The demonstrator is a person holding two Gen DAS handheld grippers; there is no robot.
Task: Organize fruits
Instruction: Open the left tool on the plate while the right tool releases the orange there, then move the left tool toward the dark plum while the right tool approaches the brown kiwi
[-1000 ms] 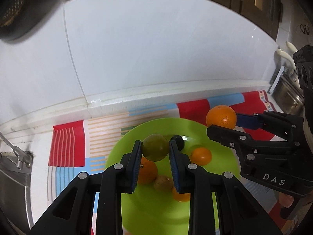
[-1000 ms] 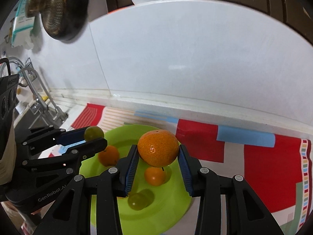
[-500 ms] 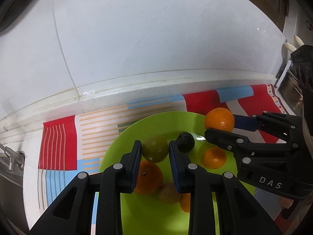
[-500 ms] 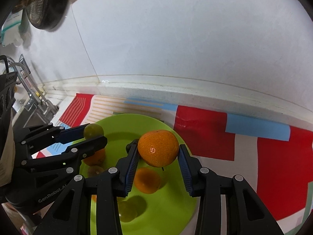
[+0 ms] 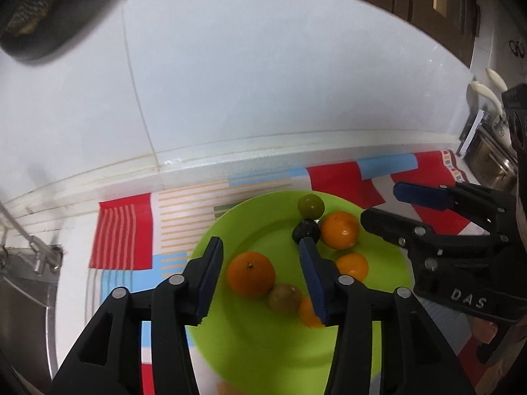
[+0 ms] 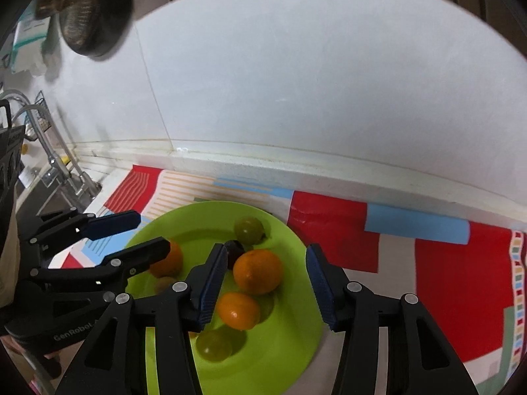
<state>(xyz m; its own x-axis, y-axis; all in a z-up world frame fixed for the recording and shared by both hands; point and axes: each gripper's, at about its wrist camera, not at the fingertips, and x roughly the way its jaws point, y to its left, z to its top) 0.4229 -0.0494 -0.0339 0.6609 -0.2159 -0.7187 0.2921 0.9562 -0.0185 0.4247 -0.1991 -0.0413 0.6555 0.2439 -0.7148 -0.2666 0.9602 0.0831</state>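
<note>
Both the left gripper [image 5: 260, 276] and right gripper [image 6: 266, 286] have just been opening, nothing clamped. Mandarin [image 6: 258, 271] lies on green plate [image 6: 296, 345] between right fingers: light, round, rolls; grip at widest girth

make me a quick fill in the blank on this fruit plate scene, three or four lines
1. All the fruit lies on a plate coloured ____.
2. The left gripper holds ____.
3. The jaws of the right gripper stand ____.
4. The small dark fruit lies between an orange and a round ____ fruit.

Missing words: green; nothing; open; green
</note>
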